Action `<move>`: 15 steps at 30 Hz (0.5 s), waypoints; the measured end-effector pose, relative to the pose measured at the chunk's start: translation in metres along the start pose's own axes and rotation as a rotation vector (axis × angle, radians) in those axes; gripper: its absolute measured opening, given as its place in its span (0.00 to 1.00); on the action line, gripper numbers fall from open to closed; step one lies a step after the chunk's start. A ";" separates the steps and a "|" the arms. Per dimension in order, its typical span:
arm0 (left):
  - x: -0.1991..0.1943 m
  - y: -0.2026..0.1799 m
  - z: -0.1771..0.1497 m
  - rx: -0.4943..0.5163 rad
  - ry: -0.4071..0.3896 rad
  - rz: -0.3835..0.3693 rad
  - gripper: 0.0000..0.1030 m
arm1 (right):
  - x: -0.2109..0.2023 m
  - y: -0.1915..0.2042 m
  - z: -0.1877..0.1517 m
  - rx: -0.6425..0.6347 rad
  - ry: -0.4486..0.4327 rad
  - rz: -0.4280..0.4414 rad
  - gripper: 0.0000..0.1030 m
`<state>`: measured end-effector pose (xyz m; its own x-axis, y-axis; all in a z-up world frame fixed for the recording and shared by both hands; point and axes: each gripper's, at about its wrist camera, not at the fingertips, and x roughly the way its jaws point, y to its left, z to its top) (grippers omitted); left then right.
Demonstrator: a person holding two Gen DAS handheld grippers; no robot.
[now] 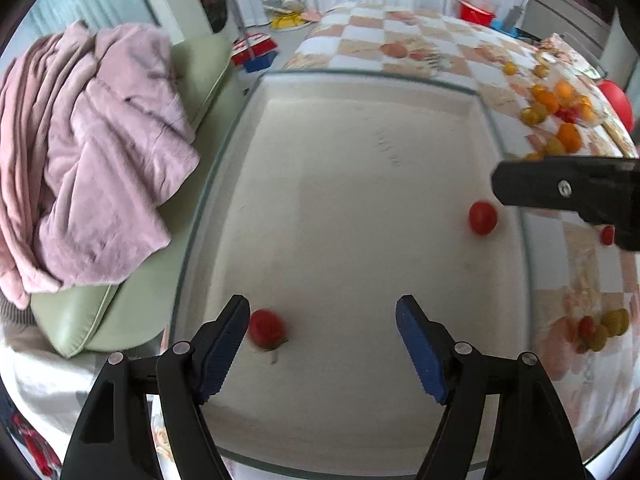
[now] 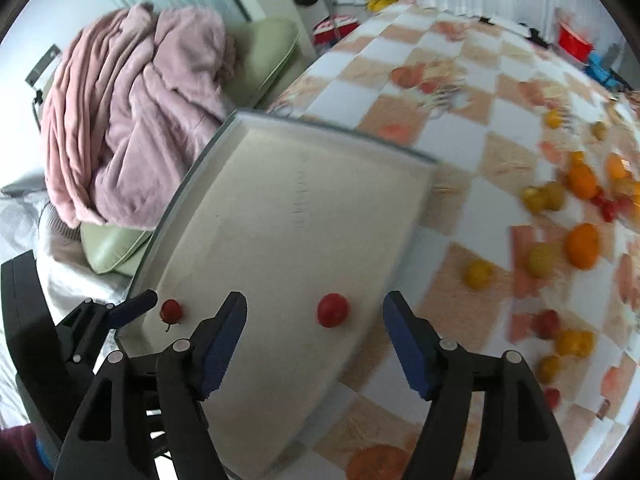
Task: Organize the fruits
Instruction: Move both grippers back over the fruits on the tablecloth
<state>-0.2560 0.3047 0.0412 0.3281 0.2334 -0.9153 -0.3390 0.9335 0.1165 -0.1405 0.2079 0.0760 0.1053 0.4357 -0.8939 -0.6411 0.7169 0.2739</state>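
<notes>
Left gripper (image 1: 322, 354): fingers spread wide, nothing clamped. Blue pads (image 1: 224, 350) free of contact. One red cherry tomato (image 1: 267, 329) lies on white tray (image 1: 360, 168) just inside left-side finger, close to pad, no grip on it; stem end points down-frame. Blurred in left wrist view.

Right gripper (image 2: 314, 344): fingers likewise apart, nothing clamped. Second red cherry tomato (image 2: 333, 310) rests on tray (image 2: 280, 200) between the two fingers, just fwd of tips, slightly nearer left-side finger, clear of both pads.

Cross-check: in right wrist view, first tomato (image 2: 171, 310) sits outboard of left-side finger, next to blue tip of left gripper (image 2: 134, 307). In left wrist view, second tomato (image 1: 483, 218) lies fwd and right of fingers, directly below black finger of right gripper (image 1: 560, 188) entering from right edge.

Tray sits on table w/ checkered orange-white cloth (image 2: 460, 152). Loose fruit pile (image 2: 576, 200), yellow, orange and red pcs, lies on cloth fwd-right of right fingers, well apart from tray. More small pcs (image 2: 568, 344) just right of right-side finger.

Pink blanket (image 1: 88, 152) on green cushion (image 1: 132, 312), left of left fingers, off table.
</notes>
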 end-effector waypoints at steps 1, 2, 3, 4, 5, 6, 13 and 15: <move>-0.002 -0.004 0.003 0.012 -0.007 -0.005 0.75 | -0.005 -0.007 -0.003 0.018 -0.004 -0.009 0.72; -0.006 -0.011 0.007 0.025 -0.017 -0.012 0.75 | -0.012 -0.019 -0.009 0.044 -0.009 -0.023 0.72; -0.009 -0.016 0.011 0.035 -0.026 -0.020 0.75 | -0.015 -0.024 -0.012 0.058 -0.013 -0.038 0.72; -0.014 -0.024 0.015 0.049 -0.038 -0.035 0.75 | -0.020 -0.033 -0.018 0.076 -0.016 -0.060 0.72; -0.017 -0.031 0.019 0.059 -0.049 -0.048 0.75 | -0.027 -0.047 -0.027 0.103 -0.018 -0.088 0.72; -0.021 -0.041 0.025 0.073 -0.061 -0.068 0.75 | -0.030 -0.054 -0.034 0.123 -0.019 -0.104 0.72; -0.029 -0.101 0.060 0.152 -0.107 -0.161 0.75 | -0.049 -0.124 -0.083 0.286 0.013 -0.200 0.72; -0.027 -0.117 0.069 0.173 -0.117 -0.182 0.75 | -0.050 -0.134 -0.089 0.300 0.016 -0.208 0.72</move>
<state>-0.1643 0.2082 0.0786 0.4730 0.0781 -0.8776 -0.1125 0.9933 0.0277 -0.1282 0.0416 0.0528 0.1965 0.2570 -0.9462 -0.3558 0.9180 0.1755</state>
